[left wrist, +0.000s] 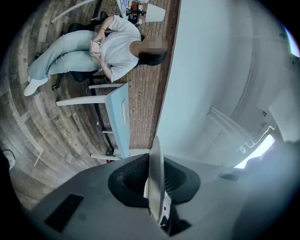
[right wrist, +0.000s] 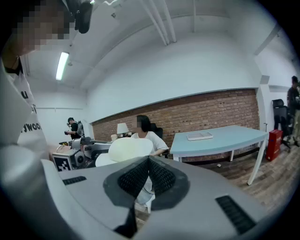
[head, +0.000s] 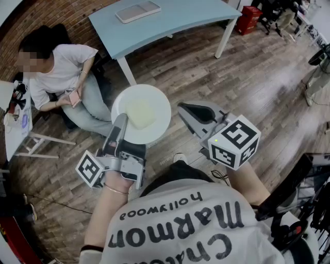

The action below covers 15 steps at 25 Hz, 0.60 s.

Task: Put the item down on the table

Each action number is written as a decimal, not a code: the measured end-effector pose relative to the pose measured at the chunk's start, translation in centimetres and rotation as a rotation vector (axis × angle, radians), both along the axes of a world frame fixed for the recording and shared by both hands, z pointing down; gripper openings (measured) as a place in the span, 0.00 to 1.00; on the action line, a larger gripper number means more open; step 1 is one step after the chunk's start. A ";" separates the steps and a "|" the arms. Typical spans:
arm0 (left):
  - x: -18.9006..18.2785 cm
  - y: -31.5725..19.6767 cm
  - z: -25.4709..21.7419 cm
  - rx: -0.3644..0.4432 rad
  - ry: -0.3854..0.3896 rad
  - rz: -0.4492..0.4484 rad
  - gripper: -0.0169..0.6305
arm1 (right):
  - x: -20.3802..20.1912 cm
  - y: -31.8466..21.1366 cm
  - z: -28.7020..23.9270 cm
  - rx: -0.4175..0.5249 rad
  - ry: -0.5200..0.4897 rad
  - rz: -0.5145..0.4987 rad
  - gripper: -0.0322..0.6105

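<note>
A white plate (head: 154, 111) with a pale yellow flat piece (head: 139, 113) on it hangs in the air above the wooden floor. My left gripper (head: 119, 124) is shut on the plate's near-left rim. In the left gripper view the plate (left wrist: 156, 154) stands edge-on between the two jaws of the left gripper (left wrist: 157, 185). My right gripper (head: 198, 111) is to the right of the plate, apart from it, shut with nothing in it. The right gripper view shows its jaws (right wrist: 147, 161) closed together, with the plate (right wrist: 124, 150) beyond on the left. The light blue table (head: 170, 20) stands ahead.
A flat tray (head: 137, 11) lies on the table's far side. A person (head: 56, 77) sits at the left with a phone, close to the plate. A white stand (head: 31, 139) is at the left edge and a red box (head: 250, 18) past the table's right leg.
</note>
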State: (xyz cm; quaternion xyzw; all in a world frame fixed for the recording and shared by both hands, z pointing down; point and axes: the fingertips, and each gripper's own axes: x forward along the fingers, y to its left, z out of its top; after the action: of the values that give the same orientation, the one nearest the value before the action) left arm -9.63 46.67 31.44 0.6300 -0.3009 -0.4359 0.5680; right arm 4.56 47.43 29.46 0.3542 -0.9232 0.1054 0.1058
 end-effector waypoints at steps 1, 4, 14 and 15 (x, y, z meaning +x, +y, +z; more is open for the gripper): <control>-0.1 0.0 0.0 0.000 0.000 -0.002 0.07 | -0.1 0.1 0.0 0.000 0.000 -0.003 0.06; -0.1 0.1 0.1 0.001 0.002 -0.003 0.07 | -0.2 0.1 0.1 -0.002 -0.001 -0.003 0.06; -0.6 -1.5 0.7 -0.014 0.000 -0.014 0.07 | 0.5 -1.9 0.0 0.010 -0.038 0.045 0.07; -0.6 -1.8 0.8 -0.015 0.000 -0.017 0.07 | 0.7 -2.2 0.2 0.011 -0.033 0.045 0.07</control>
State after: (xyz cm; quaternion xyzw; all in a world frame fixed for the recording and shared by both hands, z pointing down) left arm -10.19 44.84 32.20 0.6233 -0.3095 -0.4383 0.5689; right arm 5.24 45.20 29.63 0.3735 -0.9172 0.1084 0.0864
